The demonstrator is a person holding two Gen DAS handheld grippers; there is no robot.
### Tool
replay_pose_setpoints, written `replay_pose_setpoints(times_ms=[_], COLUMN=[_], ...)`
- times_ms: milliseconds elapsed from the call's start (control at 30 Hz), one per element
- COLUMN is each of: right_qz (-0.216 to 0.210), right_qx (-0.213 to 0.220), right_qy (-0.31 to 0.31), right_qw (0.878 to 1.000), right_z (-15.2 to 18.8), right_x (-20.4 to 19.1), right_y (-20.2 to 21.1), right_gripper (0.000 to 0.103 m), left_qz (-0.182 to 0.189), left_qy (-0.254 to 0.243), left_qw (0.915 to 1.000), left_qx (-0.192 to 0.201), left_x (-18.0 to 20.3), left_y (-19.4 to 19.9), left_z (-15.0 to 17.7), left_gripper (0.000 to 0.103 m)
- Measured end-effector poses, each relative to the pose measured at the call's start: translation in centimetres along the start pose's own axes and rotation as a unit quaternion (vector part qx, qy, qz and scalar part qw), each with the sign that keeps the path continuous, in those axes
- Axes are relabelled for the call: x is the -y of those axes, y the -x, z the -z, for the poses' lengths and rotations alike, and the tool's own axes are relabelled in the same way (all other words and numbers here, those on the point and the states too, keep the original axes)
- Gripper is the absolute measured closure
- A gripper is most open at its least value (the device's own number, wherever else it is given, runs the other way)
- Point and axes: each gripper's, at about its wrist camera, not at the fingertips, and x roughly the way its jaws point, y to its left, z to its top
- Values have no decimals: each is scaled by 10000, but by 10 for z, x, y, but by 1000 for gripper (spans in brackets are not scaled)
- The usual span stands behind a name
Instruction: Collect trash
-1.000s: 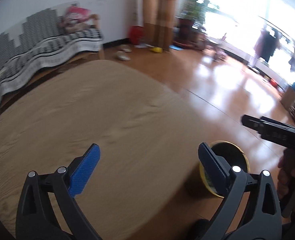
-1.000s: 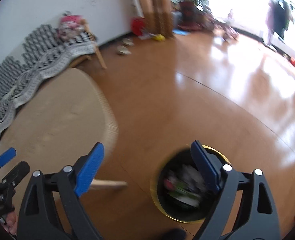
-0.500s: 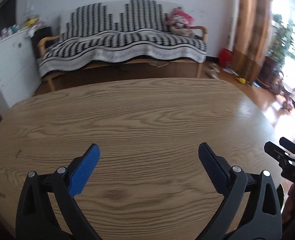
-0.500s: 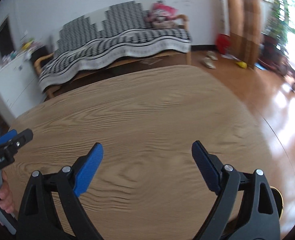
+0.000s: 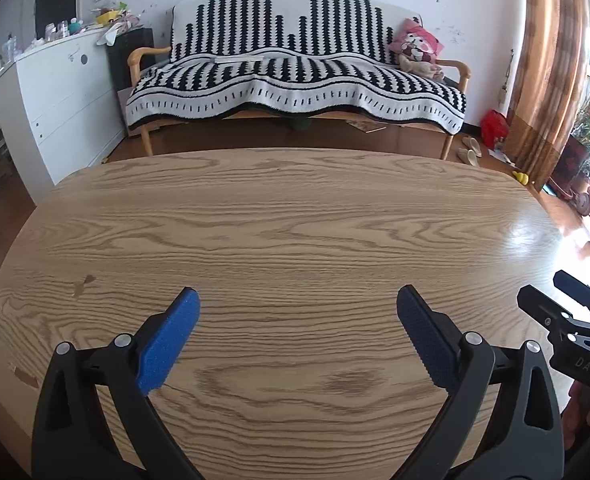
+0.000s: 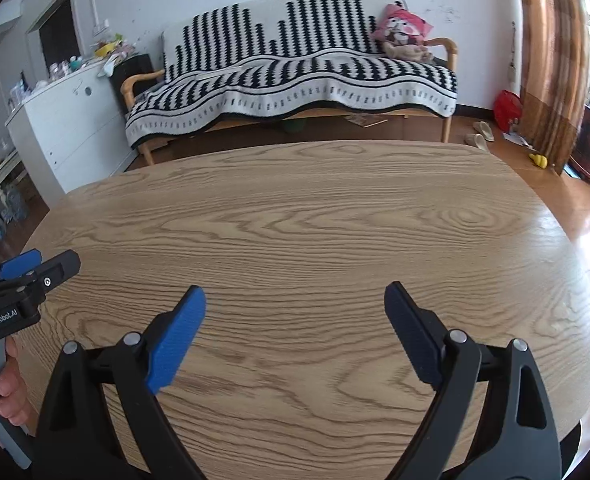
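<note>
My left gripper (image 5: pixel 297 304) is open and empty, held above the near part of a wooden table (image 5: pixel 295 216). My right gripper (image 6: pixel 295 300) is open and empty too, above the same table (image 6: pixel 315 216). Each gripper shows in the other's view: the right one at the right edge (image 5: pixel 567 320), the left one at the left edge (image 6: pixel 27 276). No trash and no trash bin are in view in either frame.
A sofa with a black and white striped cover (image 5: pixel 295 72) stands behind the table, with a pink soft toy (image 5: pixel 415 44) on it. A white cabinet (image 5: pixel 55 92) is at the left. Curtains (image 5: pixel 547 68), slippers (image 5: pixel 469 152) and a red bag (image 5: pixel 493 128) are at the right.
Both grippers have swung left, away from the floor and the black bin with a yellow rim, and now face the table and sofa. Both have stayed open.
</note>
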Motion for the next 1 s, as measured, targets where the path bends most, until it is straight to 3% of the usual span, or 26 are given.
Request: replay_pose_setpoints(times_ms=[333, 1000], right_qz=[-24, 5], right_qx=[-76, -22], right_qy=[62, -6], right_qw=[9999, 10000], right_z=[-2, 3], right_x=[-16, -3], right_y=[-17, -9], right_gripper=[15, 15], left_qz=[-45, -59], left_qy=[118, 79], left_qw=[9999, 9999], left_qx=[-42, -35], left_x=[-16, -14], left_y=[-1, 0], left_z=[3, 4], left_gripper=[7, 7])
